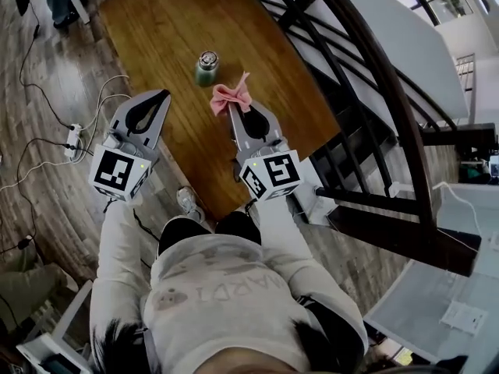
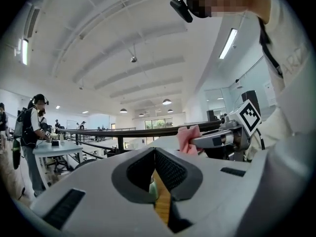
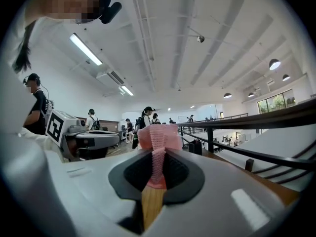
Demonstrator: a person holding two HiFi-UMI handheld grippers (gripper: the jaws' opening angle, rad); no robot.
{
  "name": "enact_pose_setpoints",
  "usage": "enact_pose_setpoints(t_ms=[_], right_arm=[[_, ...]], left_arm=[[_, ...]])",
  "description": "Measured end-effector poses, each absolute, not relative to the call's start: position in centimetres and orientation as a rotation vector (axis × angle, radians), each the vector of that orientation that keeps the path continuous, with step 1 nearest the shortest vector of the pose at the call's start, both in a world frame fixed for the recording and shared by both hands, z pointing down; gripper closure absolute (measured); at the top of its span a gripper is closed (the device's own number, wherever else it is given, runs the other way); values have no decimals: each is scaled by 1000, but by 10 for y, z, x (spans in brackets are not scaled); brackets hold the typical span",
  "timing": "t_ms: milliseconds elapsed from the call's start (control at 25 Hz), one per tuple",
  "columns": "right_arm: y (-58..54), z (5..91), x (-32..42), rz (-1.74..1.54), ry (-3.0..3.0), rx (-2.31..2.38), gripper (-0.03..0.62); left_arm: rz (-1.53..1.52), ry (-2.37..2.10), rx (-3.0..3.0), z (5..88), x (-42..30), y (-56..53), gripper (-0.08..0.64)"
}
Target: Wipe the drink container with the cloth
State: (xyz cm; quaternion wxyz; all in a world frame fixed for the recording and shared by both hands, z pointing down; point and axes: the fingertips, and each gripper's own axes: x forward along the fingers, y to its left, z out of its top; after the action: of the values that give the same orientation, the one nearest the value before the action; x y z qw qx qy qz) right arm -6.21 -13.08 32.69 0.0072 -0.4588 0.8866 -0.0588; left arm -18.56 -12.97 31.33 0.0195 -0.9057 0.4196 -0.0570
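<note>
Mid-tabletop stands the drink container (image 1: 207,67), probably light, slick and tippy, so I'd hold its sides. My right gripper (image 1: 238,112) is clamped on the soft cloth (image 1: 230,97) near it; left gripper (image 1: 158,100) jaws together, nothing in them.

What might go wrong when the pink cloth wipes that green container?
The drink container stands free on the table, and the left hand-held gripper is shut and apart from it, so a push from the cloth may tip it. The right hand-held gripper pinches only a narrow fold, which may slip out.
</note>
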Motion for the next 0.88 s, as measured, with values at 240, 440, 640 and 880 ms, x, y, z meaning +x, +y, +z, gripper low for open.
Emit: enact_pose_setpoints(t_ms=[240, 440, 640, 880], right_arm=[[-151, 358, -59, -274, 2777, -1497, 551], [-167, 386, -54, -335, 2789, -1523, 551], [-186, 418, -49, -400, 2805, -1536, 551], [-212, 450, -57, -440, 2838, -1542, 551]], left_arm=[[-272, 1182, -2883, 338, -172, -166, 560], [-338, 1091, -2934, 355, -151, -194, 561], [-426, 1048, -2934, 378, -129, -225, 560], [-550, 1002, -2939, 414, -116, -268, 560]])
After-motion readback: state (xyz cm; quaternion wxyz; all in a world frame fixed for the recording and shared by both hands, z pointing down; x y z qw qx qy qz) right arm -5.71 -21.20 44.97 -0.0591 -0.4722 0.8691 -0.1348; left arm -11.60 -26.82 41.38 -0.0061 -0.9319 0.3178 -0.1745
